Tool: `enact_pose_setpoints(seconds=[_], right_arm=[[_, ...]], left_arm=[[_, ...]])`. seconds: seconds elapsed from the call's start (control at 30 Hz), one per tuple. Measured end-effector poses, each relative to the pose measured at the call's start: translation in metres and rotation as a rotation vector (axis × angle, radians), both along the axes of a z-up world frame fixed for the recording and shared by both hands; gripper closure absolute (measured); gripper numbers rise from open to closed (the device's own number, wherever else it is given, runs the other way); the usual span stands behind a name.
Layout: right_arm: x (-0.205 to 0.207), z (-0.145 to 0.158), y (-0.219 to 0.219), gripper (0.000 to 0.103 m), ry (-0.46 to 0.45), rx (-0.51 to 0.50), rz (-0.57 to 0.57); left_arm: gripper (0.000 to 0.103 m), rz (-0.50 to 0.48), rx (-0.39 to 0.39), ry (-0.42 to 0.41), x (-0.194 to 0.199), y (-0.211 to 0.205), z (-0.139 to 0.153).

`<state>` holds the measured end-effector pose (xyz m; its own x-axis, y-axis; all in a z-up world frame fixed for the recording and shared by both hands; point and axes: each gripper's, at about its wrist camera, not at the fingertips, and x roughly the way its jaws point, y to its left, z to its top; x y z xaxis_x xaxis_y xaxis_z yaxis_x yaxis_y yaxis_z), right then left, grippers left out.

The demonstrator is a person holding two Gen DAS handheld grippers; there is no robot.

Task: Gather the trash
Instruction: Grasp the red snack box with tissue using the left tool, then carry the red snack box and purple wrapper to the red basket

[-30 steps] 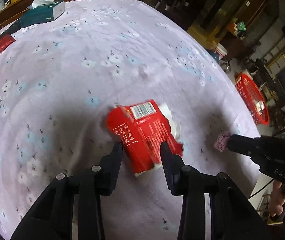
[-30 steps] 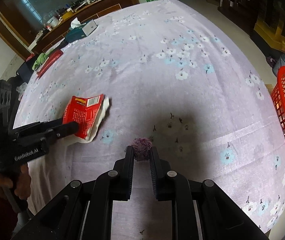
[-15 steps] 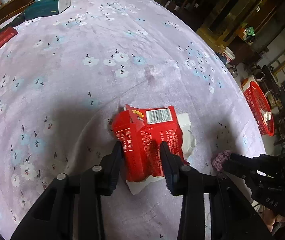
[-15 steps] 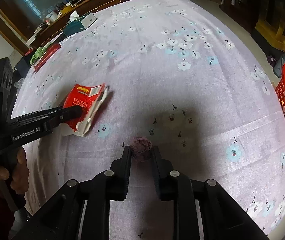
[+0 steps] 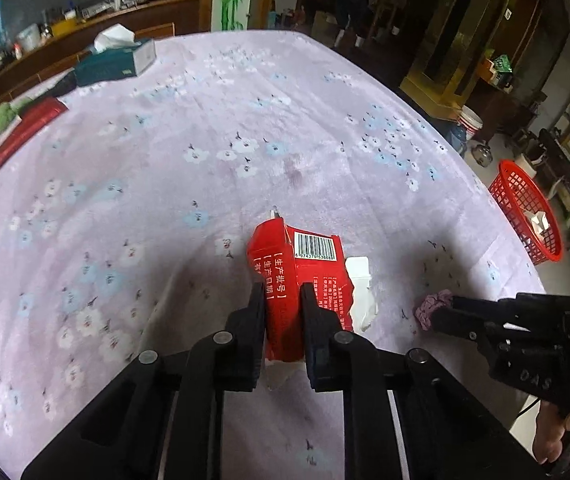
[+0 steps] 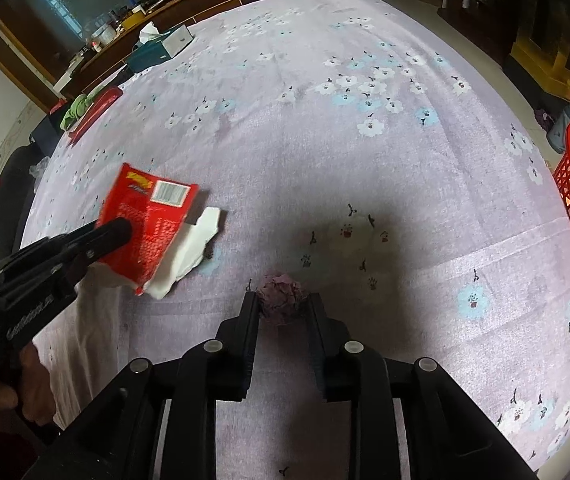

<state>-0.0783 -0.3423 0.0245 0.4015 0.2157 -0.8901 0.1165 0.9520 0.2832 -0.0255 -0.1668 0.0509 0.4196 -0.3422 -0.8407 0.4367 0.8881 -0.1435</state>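
Left gripper (image 5: 283, 300) clamps the near edge of the flattened red paper carton (image 5: 301, 280): light, crushable, liftable by an edge. Right gripper (image 6: 281, 308) pinches the soft crumpled purple wad (image 6: 281, 294). Both sit on the floral tablecloth (image 5: 205, 140); 1 second earlier, the left fingers stood wider.

We note a torn red wrapper (image 5: 305, 276) with white barcode panel and white inner lining (image 6: 193, 252), creased, lifted slightly off the floral cloth near its front edge. To its right sits a small crumpled purple wad (image 6: 281, 296). A red mesh basket (image 5: 525, 216) stands beyond the cloth's right edge, holding white scraps.
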Motion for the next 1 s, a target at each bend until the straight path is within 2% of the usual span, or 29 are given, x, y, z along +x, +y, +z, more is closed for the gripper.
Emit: enact_pose_setpoints(seconds=[0.07,0.1,0.2,0.27,0.37,0.67,1.0], right_arm=[[0.0,-0.002,0.0,0.068,0.009,0.007,0.001],[0.0,-0.003,0.0,0.068,0.017,0.006,0.0],[-0.002,-0.006,0.003,0.068,0.009,0.002,0.004],[-0.003,-0.005,0.005,0.073,0.003,0.004,0.009],[-0.005,-0.001,0.005,0.074,-0.008,-0.001,0.002],[-0.025,0.04,0.006,0.074,-0.113,-0.078,-0.009],[-0.04,0.05,-0.008,0.074,-0.119,-0.092,-0.04]], left_arm=[[0.088,0.006,0.002,-0.014,-0.006,0.002,0.003],[0.088,0.005,0.008,-0.019,-0.009,0.002,0.003],[0.088,0.004,0.016,-0.024,-0.015,0.002,0.003],[0.088,0.007,0.029,-0.038,-0.019,0.001,0.005],[0.088,0.012,0.042,-0.072,-0.026,0.0,0.012],[0.088,0.07,0.093,-0.176,-0.041,-0.006,0.034],[0.088,0.054,0.114,-0.229,-0.049,-0.023,0.05]])
